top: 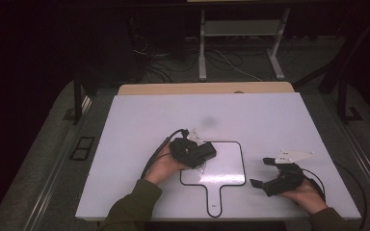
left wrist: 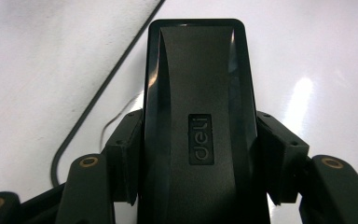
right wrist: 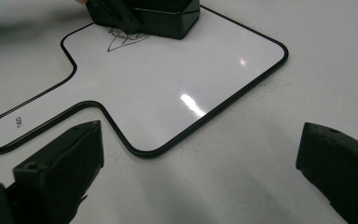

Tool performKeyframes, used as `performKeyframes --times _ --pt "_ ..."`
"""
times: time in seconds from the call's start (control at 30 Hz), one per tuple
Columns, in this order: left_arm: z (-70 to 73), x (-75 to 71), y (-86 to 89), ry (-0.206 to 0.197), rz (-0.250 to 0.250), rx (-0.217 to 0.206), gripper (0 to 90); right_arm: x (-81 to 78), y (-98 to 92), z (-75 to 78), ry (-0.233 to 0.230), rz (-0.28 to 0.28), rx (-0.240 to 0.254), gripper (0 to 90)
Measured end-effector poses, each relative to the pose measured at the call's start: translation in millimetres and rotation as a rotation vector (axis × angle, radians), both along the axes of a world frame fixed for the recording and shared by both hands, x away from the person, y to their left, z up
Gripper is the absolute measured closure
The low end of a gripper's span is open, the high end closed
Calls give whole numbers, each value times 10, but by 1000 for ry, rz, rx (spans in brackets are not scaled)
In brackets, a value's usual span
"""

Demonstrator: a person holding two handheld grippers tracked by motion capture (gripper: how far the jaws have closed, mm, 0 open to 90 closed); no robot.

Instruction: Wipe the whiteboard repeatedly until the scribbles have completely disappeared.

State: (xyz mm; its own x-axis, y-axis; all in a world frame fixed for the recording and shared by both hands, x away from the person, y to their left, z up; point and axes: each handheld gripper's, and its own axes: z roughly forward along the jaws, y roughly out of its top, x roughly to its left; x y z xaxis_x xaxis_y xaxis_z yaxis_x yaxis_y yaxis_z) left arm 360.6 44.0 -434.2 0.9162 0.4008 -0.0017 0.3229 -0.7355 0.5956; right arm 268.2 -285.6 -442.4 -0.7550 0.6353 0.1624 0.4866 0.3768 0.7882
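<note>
In the high view the left claw [top: 206,153], just left of centre, is clamped on a black deli whiteboard eraser [top: 200,152], which sits on the upper left part of the paddle-shaped whiteboard [top: 226,166] lying flat on the white counter [top: 139,120]. The left gripper view shows the eraser [left wrist: 198,121] squeezed between both jaws, its logo facing up. In the right gripper view a small pen scribble [right wrist: 126,39] peeks out from under the eraser's edge at the top of the frame. The right claw [top: 264,172], lower right in the high view, rests with its jaws wide apart, holding nothing and not touching the board. The risk, as I judge it: nothing pins the board, so a wipe could drag it across the counter, leaving the scribble half-erased or smeared.
</note>
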Motion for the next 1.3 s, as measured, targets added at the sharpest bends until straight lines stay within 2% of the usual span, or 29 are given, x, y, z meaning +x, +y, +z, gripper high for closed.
performKeyframes --times 0.2,0.5,1.0,1.1,1.13,1.2,1.23,1.3 --pt "6 -30 -35 3 -32 8 396 0 1 0 0 0 -1 0" --pt "8 1 -25 5 -21 10 396 0 -3 2 -4 2 -3 0" --pt "-1 189 124 -3 59 2 396 -2 2 0 0 -1 -3 0" --pt "7 219 135 -14 65 15 396 -1 3 0 0 -2 -3 0" --pt "12 230 147 -21 74 24 396 -2 3 0 0 -1 -3 0" --pt "14 273 212 -36 122 30 396 -2 1 1 0 0 -3 0" --pt "14 305 266 -32 140 29 396 -2 -1 1 0 0 -3 0" --pt "-5 340 347 -12 151 -4 396 -1 -1 0 0 0 -2 0"
